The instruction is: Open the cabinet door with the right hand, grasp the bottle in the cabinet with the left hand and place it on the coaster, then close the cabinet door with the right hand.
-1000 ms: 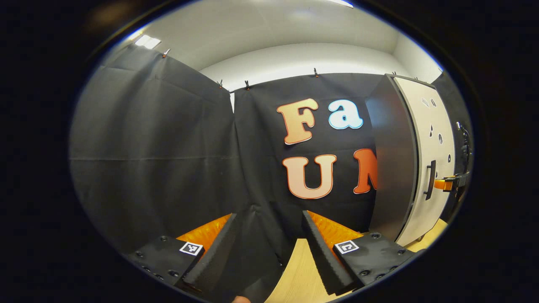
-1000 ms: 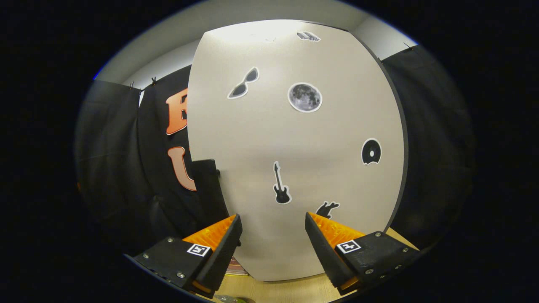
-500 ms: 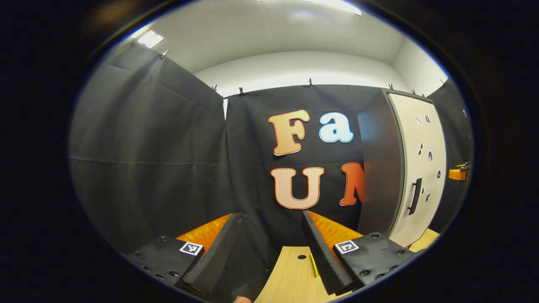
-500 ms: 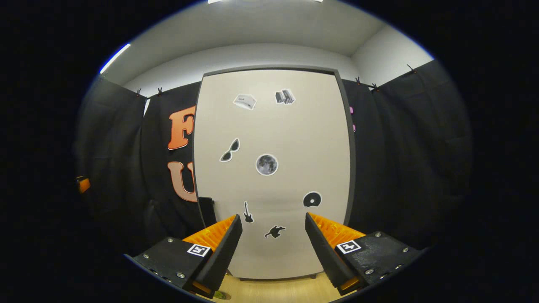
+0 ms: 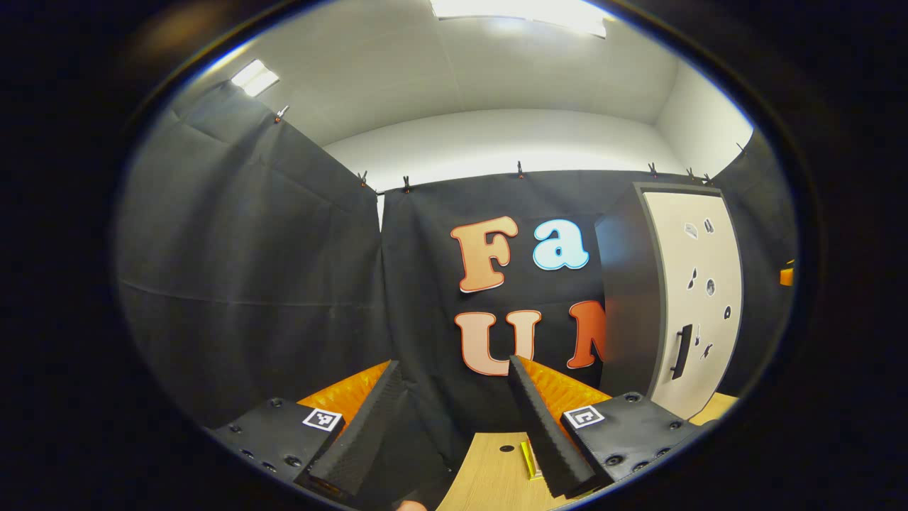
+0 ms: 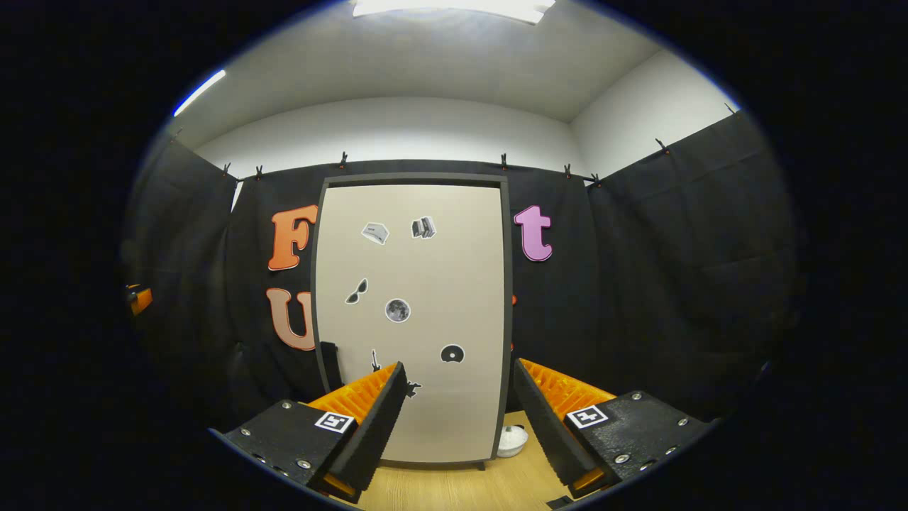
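The cabinet [image 6: 415,319] stands straight ahead in the right gripper view, its pale stickered door flat and shut, with a dark handle [image 6: 328,357] on its left edge. My right gripper [image 6: 460,419] is open, well back from the door, with nothing between its fingers. In the left gripper view the same cabinet [image 5: 684,298] stands at the far right with its handle [image 5: 682,351] facing me. My left gripper [image 5: 454,426] is open and holds nothing, pointing at the black cloth wall. A small yellow-green thing [image 5: 528,458] lies on the table, partly hidden by a finger.
The wooden table [image 5: 489,475] runs under both grippers up to the cloth wall. A small white object [image 6: 512,440] sits on the table by the cabinet's right foot. A small dark hole [image 5: 506,448] marks the tabletop. Part of the other gripper [image 6: 140,299] shows at far left.
Both grippers have drawn back from the cabinet, which now looks smaller and farther off in both views. The door has stayed shut. Both grippers have stayed open.
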